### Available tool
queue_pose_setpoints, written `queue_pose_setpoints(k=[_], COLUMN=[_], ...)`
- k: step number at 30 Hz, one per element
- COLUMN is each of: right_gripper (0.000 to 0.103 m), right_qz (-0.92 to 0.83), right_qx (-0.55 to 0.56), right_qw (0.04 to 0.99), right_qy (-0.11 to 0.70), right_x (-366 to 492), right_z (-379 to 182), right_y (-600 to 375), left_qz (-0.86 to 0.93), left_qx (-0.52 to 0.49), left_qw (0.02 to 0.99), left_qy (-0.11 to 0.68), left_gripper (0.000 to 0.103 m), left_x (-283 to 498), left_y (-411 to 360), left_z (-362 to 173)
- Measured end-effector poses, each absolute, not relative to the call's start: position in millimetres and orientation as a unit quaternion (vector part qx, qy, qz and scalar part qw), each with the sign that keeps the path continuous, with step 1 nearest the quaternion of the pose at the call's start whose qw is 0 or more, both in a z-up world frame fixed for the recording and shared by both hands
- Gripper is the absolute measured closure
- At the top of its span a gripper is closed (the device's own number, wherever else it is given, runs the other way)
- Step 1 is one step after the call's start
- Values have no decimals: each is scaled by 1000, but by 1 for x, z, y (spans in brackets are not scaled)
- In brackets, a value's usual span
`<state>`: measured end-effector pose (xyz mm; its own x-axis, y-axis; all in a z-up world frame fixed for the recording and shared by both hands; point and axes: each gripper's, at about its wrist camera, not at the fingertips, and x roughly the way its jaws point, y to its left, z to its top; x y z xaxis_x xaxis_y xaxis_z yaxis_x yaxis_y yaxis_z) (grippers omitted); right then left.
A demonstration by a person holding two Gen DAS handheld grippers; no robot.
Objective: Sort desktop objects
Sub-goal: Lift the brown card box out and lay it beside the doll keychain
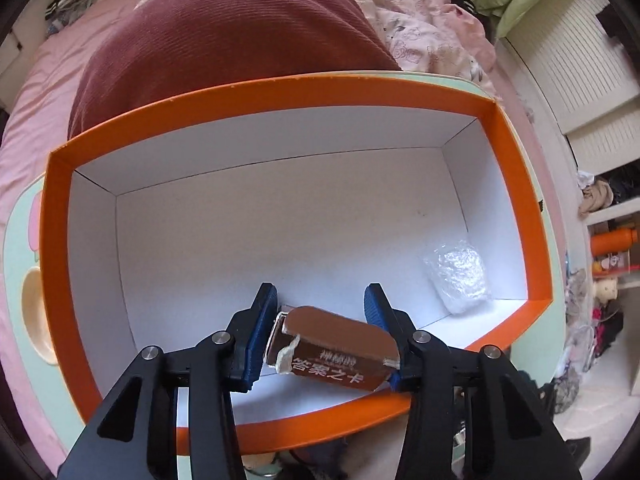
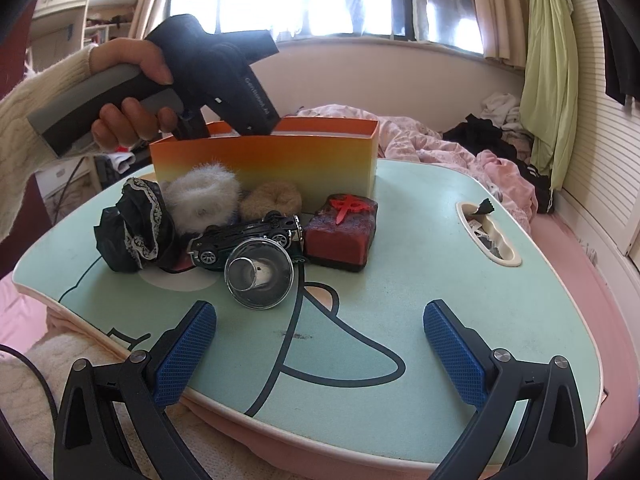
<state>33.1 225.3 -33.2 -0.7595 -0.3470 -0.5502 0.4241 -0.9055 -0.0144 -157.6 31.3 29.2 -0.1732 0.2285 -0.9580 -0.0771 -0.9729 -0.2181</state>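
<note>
Inside the orange box [image 1: 280, 96], the left gripper [image 1: 320, 312] is dipping toward the white floor with a brown card pack [image 1: 332, 350] lying slantwise between its blue pads. The pack is touching the right pad, while a sliver of space is showing at the left one, so whether it is being clamped or let go I cannot tell for certain — it looks loosely cradled at best. A small bubble-wrapped bundle [image 1: 458, 276] is already sitting in the box's far right corner, so one item is sorted and a second is arriving.

Outside, most of the work is waiting. On the mint lap table [image 2: 420, 260], just in front of the box [image 2: 280, 156], a black lace scrunchie [image 2: 132, 232], a white fluffy scrunchie [image 2: 200, 196], a tan scrunchie [image 2: 272, 200], an overturned toy car [image 2: 248, 240], a clear suction cup [image 2: 260, 276] and a red block [image 2: 340, 236] are all crowding together, untouched. The right gripper [image 2: 320, 340] is hovering near the table's front edge, jaws spread wide and holding nothing. By my judgement the sorting is roughly a quarter done — six pieces are left.
</note>
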Motion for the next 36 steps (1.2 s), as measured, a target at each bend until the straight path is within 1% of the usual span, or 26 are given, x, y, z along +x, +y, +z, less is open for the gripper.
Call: queue_pose_setpoints(k=[5, 10, 16, 20, 23, 26, 29, 32, 33, 34, 35, 36], right_gripper=[0, 0, 0, 0, 0, 0, 0, 0, 0, 0, 0, 0], right_qz=[-935, -936, -936, -936, -936, -936, -936, -936, -936, -936, -936, -936], right_qx=[279, 279, 279, 278, 278, 278, 278, 278, 278, 278, 278, 278], right_qw=[206, 206, 206, 206, 206, 206, 206, 206, 206, 206, 206, 206], right_qy=[69, 69, 69, 69, 69, 69, 69, 69, 69, 69, 69, 68], right_x=[33, 33, 33, 31, 32, 32, 32, 32, 33, 33, 32, 34], right_z=[-33, -34, -34, -34, -34, -34, -34, -34, -34, -34, -34, -34], right_y=[225, 225, 225, 225, 225, 225, 225, 226, 225, 225, 225, 225], left_qz=[777, 796, 825, 834, 839, 855, 867, 868, 871, 876, 885, 894], left_qx=[-619, -589, -529, -498, -488, -474, -457, -441, -429, -412, -392, -376], left_qw=[104, 112, 165, 207, 213, 189, 171, 178, 182, 185, 184, 177], left_qy=[-53, -78, -114, -119, -110, -92, -99, -139, -153, -166, -173, -168], left_gripper=[62, 62, 62, 62, 62, 61, 60, 55, 48, 43, 35, 29], left_x=[-158, -161, -132, -105, -90, -71, -61, -63, -63, -61, -56, -49], left_y=[22, 8, -6, 0, 5, 1, -10, -18, -19, -21, -23, -23], left_z=[37, 55, 109, 124, 116, 98, 79, 65, 65, 66, 70, 74])
